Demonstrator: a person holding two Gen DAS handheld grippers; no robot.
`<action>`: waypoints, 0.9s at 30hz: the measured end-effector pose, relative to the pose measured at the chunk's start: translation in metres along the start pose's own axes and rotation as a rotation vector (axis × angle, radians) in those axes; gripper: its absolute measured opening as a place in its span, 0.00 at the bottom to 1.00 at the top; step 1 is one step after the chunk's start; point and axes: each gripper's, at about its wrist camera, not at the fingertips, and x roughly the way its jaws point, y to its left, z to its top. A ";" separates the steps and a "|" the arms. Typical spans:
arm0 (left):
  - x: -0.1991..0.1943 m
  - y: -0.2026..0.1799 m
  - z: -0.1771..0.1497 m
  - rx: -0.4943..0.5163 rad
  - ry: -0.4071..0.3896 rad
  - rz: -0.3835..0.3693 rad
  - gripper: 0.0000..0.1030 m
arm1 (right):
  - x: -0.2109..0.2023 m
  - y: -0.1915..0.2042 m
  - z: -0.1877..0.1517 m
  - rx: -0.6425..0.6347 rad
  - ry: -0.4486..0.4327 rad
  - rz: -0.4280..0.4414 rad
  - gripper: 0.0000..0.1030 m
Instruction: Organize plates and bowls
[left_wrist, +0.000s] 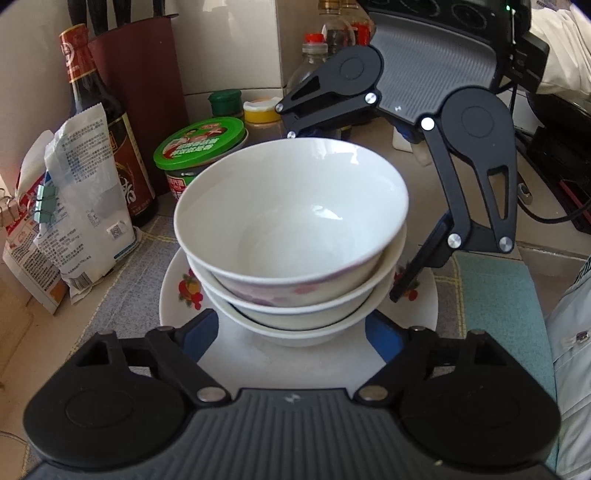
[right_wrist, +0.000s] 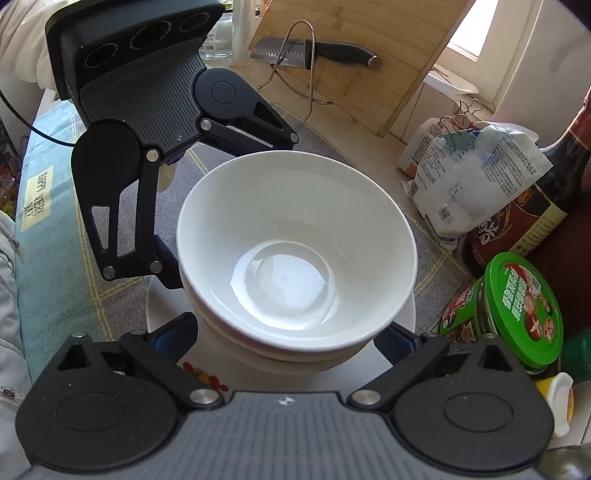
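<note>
Three white bowls are nested in a stack (left_wrist: 291, 236) on a white plate (left_wrist: 177, 291) with fruit prints, on a grey checked mat. The stack also shows in the right wrist view (right_wrist: 295, 251). My left gripper (left_wrist: 291, 336) is open, its blue-padded fingers (left_wrist: 201, 332) on either side of the stack's base, just above the plate. My right gripper (right_wrist: 288, 339) is open and straddles the stack from the opposite side; its fingers (left_wrist: 417, 266) reach down beside the bowls. Whether either touches the bowls cannot be told.
A green-lidded jar (left_wrist: 201, 147), a dark sauce bottle (left_wrist: 107, 122), clipped bags (left_wrist: 74, 206) and more bottles (left_wrist: 314, 55) crowd the mat's far side. A bamboo board (right_wrist: 362, 48) with a knife (right_wrist: 314, 50) on a wire rack leans opposite. A teal cloth (left_wrist: 502, 306) lies beside the mat.
</note>
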 end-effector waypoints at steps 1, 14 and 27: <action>-0.004 0.000 -0.001 -0.006 -0.005 0.016 0.88 | -0.002 0.000 0.000 0.004 -0.002 -0.007 1.00; -0.090 -0.010 -0.028 -0.295 -0.211 0.299 0.99 | -0.039 0.023 -0.008 0.152 -0.066 -0.135 1.00; -0.135 -0.036 -0.041 -0.458 -0.321 0.512 0.99 | -0.070 0.095 0.027 0.721 -0.096 -0.520 1.00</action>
